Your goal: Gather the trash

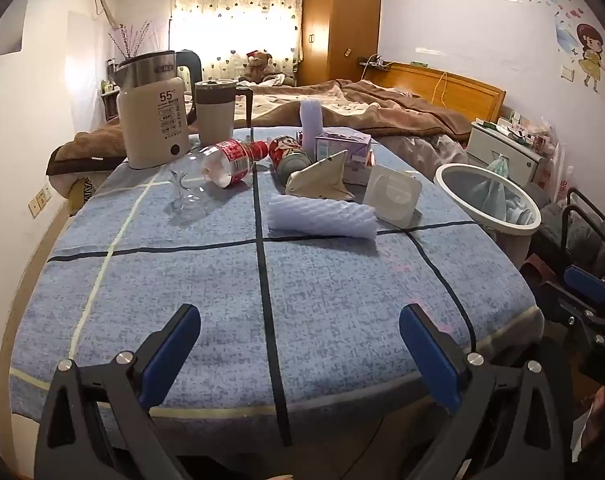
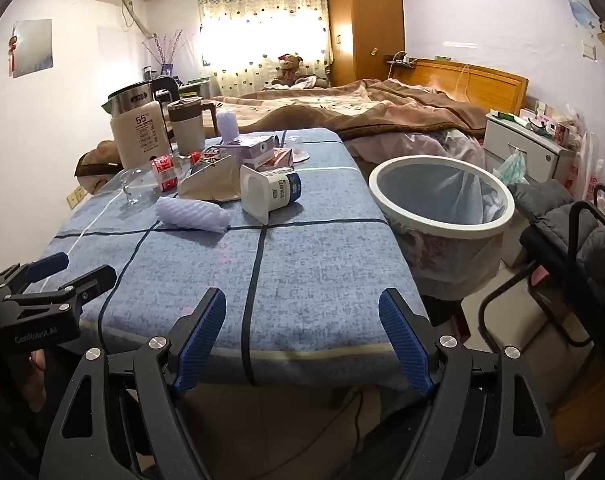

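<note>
Bedroom setting; blue-clothed surface [image 1: 302, 280] carries all trash uncollected. Bin [image 2: 442, 200] stands just beside the surface, lined, apparently holding none of the litter. Near the kettle [image 1: 152, 112] lie bottle [image 1: 226, 160], foam sleeve [image 1: 322, 220] and yoghurt tub [image 2: 270, 192]. Left claw [image 1: 300, 352] and right claw [image 2: 302, 340] both gape, empty. Only the right view shows the tub's label.
</note>
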Action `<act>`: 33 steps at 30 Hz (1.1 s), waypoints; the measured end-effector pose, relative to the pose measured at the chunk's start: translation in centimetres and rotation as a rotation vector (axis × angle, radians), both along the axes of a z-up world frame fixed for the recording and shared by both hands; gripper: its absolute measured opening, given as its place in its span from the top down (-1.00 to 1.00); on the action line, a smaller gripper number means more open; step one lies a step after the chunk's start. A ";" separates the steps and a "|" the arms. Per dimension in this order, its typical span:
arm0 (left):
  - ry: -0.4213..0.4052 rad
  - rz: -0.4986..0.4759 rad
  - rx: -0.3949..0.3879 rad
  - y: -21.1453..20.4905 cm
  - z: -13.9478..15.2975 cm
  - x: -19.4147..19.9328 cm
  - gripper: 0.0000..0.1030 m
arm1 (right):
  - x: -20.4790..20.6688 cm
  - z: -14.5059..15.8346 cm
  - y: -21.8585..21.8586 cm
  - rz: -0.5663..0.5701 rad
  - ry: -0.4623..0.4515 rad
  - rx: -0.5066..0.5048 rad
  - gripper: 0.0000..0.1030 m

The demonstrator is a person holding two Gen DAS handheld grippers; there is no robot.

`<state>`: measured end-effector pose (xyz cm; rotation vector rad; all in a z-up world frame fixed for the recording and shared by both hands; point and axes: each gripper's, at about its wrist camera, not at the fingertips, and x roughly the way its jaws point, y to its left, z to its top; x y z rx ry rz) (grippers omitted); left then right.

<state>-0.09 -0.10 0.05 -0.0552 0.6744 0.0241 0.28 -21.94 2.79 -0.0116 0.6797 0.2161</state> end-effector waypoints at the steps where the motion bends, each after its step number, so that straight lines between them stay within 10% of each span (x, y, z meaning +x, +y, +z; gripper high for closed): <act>1: -0.001 0.003 0.003 -0.1 0.0 -0.1 -0.96 | 0.0 0.1 0.0 0.001 -0.003 0.000 -0.53; 33: -0.013 -0.008 0.001 -0.3 0.8 -0.5 -0.96 | -0.2 0.4 0.2 -0.003 -0.010 -0.015 -0.53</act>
